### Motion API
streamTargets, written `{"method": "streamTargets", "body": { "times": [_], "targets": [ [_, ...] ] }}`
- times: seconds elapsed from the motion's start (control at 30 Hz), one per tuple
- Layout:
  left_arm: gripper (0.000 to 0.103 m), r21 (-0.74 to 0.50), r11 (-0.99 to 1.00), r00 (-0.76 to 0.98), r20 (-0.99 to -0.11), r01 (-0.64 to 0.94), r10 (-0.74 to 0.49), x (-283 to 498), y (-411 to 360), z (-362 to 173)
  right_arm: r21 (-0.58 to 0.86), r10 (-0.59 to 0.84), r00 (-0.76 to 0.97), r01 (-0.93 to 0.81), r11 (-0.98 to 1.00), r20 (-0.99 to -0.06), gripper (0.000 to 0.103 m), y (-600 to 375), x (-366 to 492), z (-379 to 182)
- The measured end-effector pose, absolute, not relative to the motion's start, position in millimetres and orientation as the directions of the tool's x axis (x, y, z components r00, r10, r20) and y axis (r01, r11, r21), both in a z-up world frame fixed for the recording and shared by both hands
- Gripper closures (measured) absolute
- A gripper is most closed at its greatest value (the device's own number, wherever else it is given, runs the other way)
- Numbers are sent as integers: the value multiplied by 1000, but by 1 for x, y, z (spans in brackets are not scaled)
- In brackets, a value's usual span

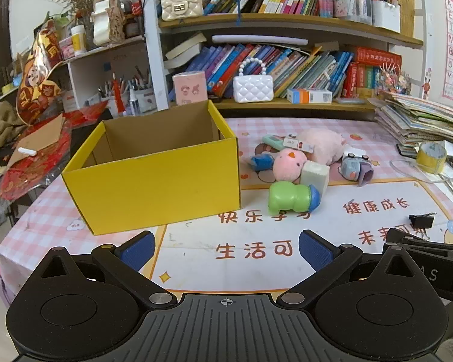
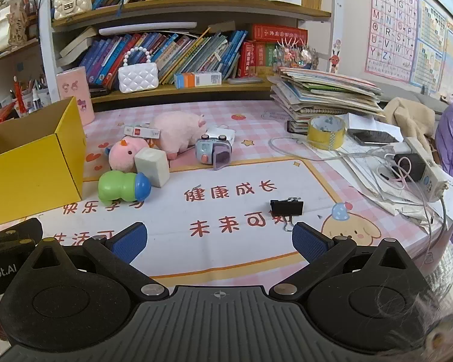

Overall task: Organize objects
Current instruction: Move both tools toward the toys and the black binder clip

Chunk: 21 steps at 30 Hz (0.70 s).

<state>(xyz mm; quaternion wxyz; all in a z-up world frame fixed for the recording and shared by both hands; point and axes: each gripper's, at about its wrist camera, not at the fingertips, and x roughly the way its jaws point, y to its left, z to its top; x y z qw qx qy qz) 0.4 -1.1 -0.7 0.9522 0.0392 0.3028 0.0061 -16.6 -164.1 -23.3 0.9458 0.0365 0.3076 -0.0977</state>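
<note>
An open yellow cardboard box (image 1: 154, 181) (image 2: 30, 169) stands on the left of the table, with nothing visible inside. Right of it lies a pile of toys: a green toy with a blue cap (image 1: 293, 197) (image 2: 123, 188), a round pink plush (image 1: 288, 164) (image 2: 125, 154), a white block (image 1: 315, 175) (image 2: 152, 166), a pink plush pig (image 1: 323, 144) (image 2: 178, 131) and a blue-grey toy camera (image 1: 355, 166) (image 2: 213, 150). A black binder clip (image 2: 287, 208) (image 1: 421, 220) lies nearer. My left gripper (image 1: 226, 249) and right gripper (image 2: 219, 241) are both open and empty, near the table's front edge.
A bookshelf (image 1: 287, 21) with books and two small handbags runs along the back. A stack of books (image 2: 326, 93), a yellow tape roll (image 2: 326, 132), a phone, cables and a power strip (image 2: 428, 172) crowd the right side. A pink canister (image 2: 74, 93) stands behind the box.
</note>
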Motion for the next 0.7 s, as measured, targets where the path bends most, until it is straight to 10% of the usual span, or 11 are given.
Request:
{"method": "streamTargets", "body": {
  "times": [0.7],
  "targets": [
    [0,62,997,811,-584,36,7,4,2,-4,11,-167,781,217,976,-602,0,-164,-13,-26]
  ]
}}
